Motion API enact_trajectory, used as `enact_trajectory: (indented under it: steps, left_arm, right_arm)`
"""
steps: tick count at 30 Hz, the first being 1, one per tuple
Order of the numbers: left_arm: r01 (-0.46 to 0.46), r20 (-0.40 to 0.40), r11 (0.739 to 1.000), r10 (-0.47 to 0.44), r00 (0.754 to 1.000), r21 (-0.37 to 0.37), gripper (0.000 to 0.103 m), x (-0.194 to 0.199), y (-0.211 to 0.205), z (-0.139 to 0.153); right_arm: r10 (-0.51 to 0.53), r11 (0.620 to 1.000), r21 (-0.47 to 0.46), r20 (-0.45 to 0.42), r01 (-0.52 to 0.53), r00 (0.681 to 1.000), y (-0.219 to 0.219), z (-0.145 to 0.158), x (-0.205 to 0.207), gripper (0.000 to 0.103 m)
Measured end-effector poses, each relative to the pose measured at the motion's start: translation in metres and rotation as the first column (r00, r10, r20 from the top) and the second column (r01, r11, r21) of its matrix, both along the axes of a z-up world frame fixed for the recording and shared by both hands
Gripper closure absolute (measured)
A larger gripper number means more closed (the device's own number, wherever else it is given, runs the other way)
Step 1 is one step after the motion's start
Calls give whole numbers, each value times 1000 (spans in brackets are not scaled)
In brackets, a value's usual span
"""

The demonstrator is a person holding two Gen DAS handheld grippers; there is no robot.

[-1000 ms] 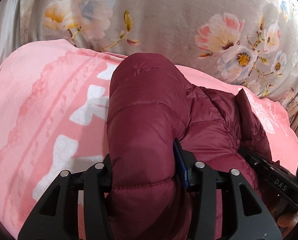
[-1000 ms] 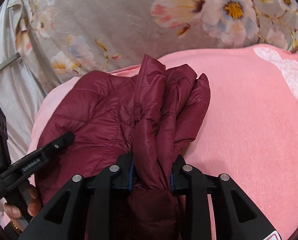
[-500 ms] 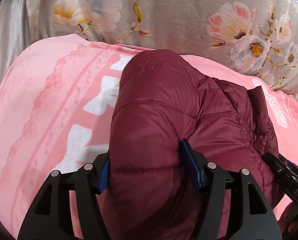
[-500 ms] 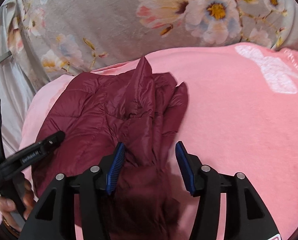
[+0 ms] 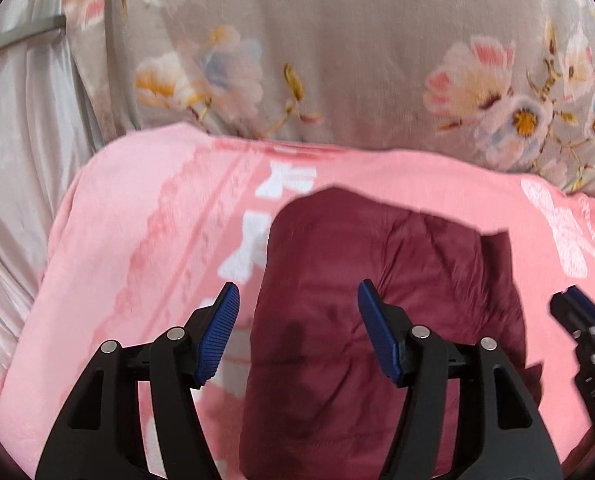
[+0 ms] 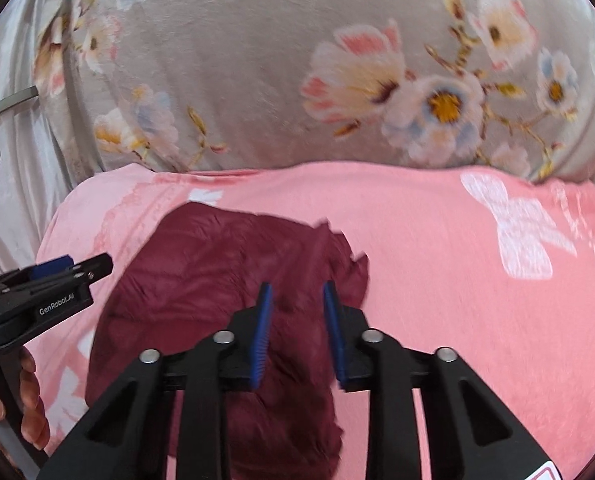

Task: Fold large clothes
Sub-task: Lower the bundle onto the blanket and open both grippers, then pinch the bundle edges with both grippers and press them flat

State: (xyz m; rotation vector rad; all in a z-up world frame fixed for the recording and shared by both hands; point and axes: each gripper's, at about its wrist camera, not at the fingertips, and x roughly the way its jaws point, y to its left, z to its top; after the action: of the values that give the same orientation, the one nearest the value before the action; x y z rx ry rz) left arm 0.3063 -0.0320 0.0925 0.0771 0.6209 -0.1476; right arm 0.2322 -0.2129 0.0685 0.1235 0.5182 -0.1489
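Pink blanket (image 5: 145, 248) over the bed; maroon puffer jacket (image 5: 337, 320) bundled on it, released. Our left tongs (image 5: 297, 332) gape above it, empty. Right tongs (image 6: 297, 332) closing on nothing. Risk: springy padding reopens the fold unpressed.

Each camera sits just behind its own fingers and looks forward and downward along them, from close above the bed. The left wrist view frames the left gripper (image 5: 297, 320) with the maroon jacket (image 5: 377, 300) between and beyond its fingers. The right wrist view frames the right gripper (image 6: 297, 312) over the same jacket (image 6: 217, 280). Both views share the jacket, the pink blanket (image 5: 137, 240) (image 6: 457, 260) and the floral fabric (image 5: 357, 60) (image 6: 257, 60) beyond the fingers; each catches the other gripper at its edge.
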Motion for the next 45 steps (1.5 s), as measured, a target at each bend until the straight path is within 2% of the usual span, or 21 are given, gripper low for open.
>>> enact_trajectory:
  steps: [5, 8, 13, 15, 24, 31, 45]
  left_arm:
    - [-23, -9, 999, 23, 1000, 34, 40, 24, -21, 3]
    - [-42, -49, 997, 45, 998, 57, 40, 45, -31, -13]
    - [-64, -132, 996, 72, 989, 69, 38, 72, -32, -55]
    - [-65, -113, 995, 73, 991, 78, 28, 73, -33, -65]
    - [-83, -69, 996, 86, 994, 43, 18, 76, -36, -84]
    - [-92, -41, 993, 95, 995, 75, 17, 74, -41, -89]
    - [-93, -36, 993, 95, 995, 68, 15, 75, -40, -93]
  right_arm:
    - [-6, 999, -50, -32, 4, 999, 11, -2, 36, 81]
    - [-23, 998, -59, -78, 18, 997, 8, -17, 59, 81]
    - [-60, 998, -35, -168, 55, 984, -9, -60, 84, 82]
    - [-58, 998, -15, -166, 57, 984, -14, -73, 84, 84]
    - [-44, 998, 30, -147, 49, 988, -20, -88, 86, 84]
    - [-36, 998, 54, -149, 44, 988, -23, -90, 88, 83]
    - [-41, 998, 45, -146, 48, 988, -21, -91, 88, 81]
